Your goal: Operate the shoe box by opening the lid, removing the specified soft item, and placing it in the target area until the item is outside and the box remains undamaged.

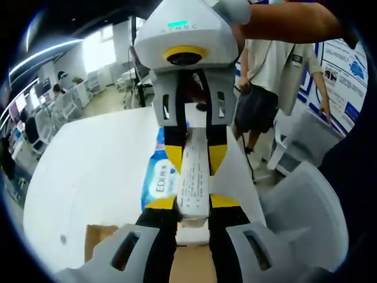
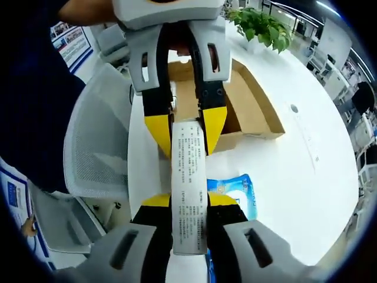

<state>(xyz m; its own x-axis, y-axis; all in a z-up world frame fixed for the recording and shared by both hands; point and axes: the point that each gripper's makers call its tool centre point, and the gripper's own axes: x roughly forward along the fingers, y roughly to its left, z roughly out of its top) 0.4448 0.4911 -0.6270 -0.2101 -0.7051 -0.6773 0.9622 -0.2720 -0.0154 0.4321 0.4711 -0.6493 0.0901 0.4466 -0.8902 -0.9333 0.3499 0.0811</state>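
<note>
Both grippers face each other, shut on the same white flat piece with a printed label (image 1: 194, 177), seen edge-on; whether it is the lid I cannot tell. In the left gripper view my left gripper (image 1: 193, 201) pinches its near end and the right gripper (image 1: 195, 154) comes down from the top onto its far end. In the right gripper view my right gripper (image 2: 189, 200) holds the labelled piece (image 2: 188, 183), and the left gripper (image 2: 185, 130) clamps it from above. Behind stands the open brown shoe box (image 2: 256, 112). A blue soft packet (image 2: 235, 191) lies on the white table (image 2: 306, 177), also visible as the blue packet (image 1: 158, 177).
A white mesh chair (image 2: 94, 147) stands at the table's edge, another white chair (image 1: 300, 206) to the right. A person in a white shirt (image 1: 283, 65) stands behind. A green plant (image 2: 259, 23) sits at the far end. A brown box corner (image 1: 100, 236) is near.
</note>
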